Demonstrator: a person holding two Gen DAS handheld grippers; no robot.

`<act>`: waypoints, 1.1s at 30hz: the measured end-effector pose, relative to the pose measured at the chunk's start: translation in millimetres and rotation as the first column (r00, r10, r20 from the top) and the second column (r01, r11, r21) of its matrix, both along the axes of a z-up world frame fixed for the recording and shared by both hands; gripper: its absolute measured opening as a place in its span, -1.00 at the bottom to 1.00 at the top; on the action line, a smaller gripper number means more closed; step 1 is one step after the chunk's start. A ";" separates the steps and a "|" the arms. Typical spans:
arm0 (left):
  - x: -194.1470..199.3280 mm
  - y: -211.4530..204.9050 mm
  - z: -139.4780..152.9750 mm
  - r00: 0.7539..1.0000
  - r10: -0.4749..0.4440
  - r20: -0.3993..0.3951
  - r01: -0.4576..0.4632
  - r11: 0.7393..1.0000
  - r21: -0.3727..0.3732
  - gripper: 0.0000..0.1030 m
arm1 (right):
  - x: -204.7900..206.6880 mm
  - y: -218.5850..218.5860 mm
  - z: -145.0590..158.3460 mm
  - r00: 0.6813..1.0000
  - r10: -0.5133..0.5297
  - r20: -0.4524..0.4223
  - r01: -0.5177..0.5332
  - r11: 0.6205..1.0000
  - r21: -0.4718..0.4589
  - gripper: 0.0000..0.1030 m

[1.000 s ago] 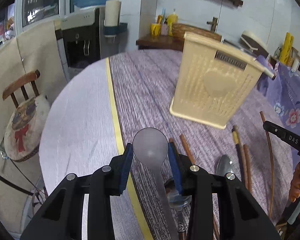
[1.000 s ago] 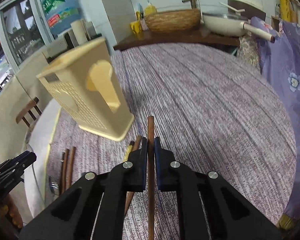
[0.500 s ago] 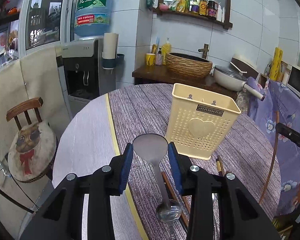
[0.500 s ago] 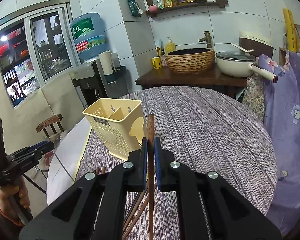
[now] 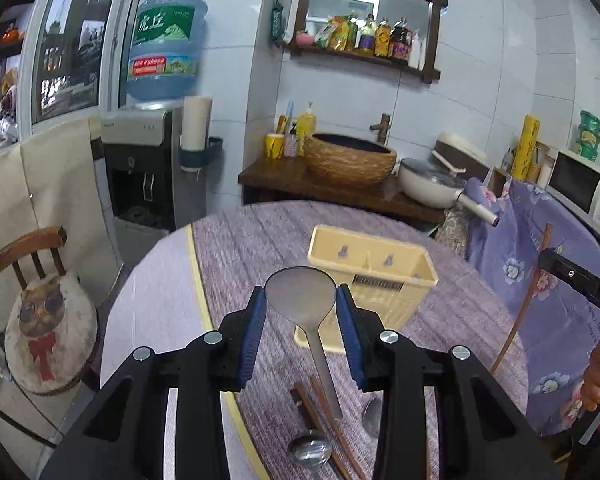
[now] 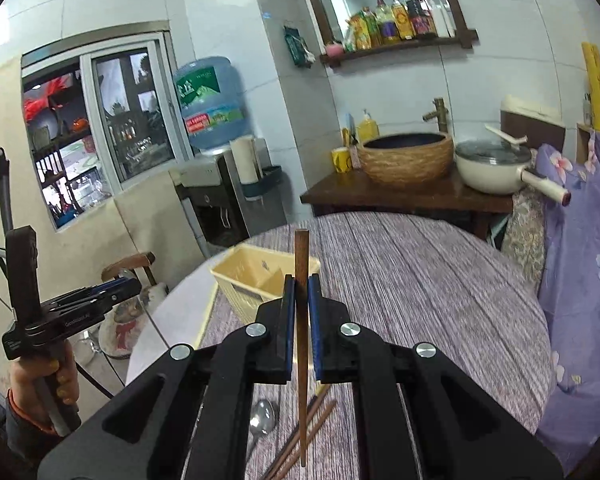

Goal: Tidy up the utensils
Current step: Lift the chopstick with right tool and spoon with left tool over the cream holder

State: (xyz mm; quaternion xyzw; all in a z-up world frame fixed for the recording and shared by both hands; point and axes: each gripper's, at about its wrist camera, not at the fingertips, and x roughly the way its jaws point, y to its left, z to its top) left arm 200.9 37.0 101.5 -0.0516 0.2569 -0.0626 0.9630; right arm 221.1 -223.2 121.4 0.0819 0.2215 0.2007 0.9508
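Ahead of and below both grippers sits the cream utensil caddy [image 5: 370,280] on the purple-clothed table [image 5: 252,248], open top up, divider visible, and that drop is what the next move turns on. Our left gripper [image 5: 301,320] is clamped on a metal spoon [image 5: 300,294] by the bowl edges, bowl up, handle hanging straight down, so the long axis is near vertical. The handle tip looks to be short of the caddy's near rim and above the table. Our right gripper [image 6: 299,312] is pinched shut on a single brown chopstick [image 6: 301,320], also vertical, thick end up, tip pointing down over the loose utensils.

We judge that both pieces need carrying forward over a compartment, then lowering. In the left view the caddy lies dead ahead; in the right view it sits ahead and slightly left. Which hand is nearer we cannot tell. More chopsticks [image 6: 312,416] and spoons [image 6: 262,416] lie on the table below, not yet sorted.
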 end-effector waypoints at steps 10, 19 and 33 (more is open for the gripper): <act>49.1 -14.2 84.4 0.988 -0.001 0.157 0.002 1.000 -0.008 -0.30 | 33.6 27.1 103.0 0.979 -0.026 0.200 0.017 0.999 0.045 -0.85; 102.1 -39.7 55.1 0.991 0.020 0.131 -0.031 0.996 0.085 -0.30 | 79.9 54.5 88.6 0.967 -0.112 0.231 0.104 0.993 0.049 -0.85; 121.2 -39.1 -21.4 1.000 0.019 -0.012 -0.018 0.995 0.101 -0.30 | 95.8 59.6 29.8 0.982 -0.106 0.154 0.104 0.994 0.016 -0.84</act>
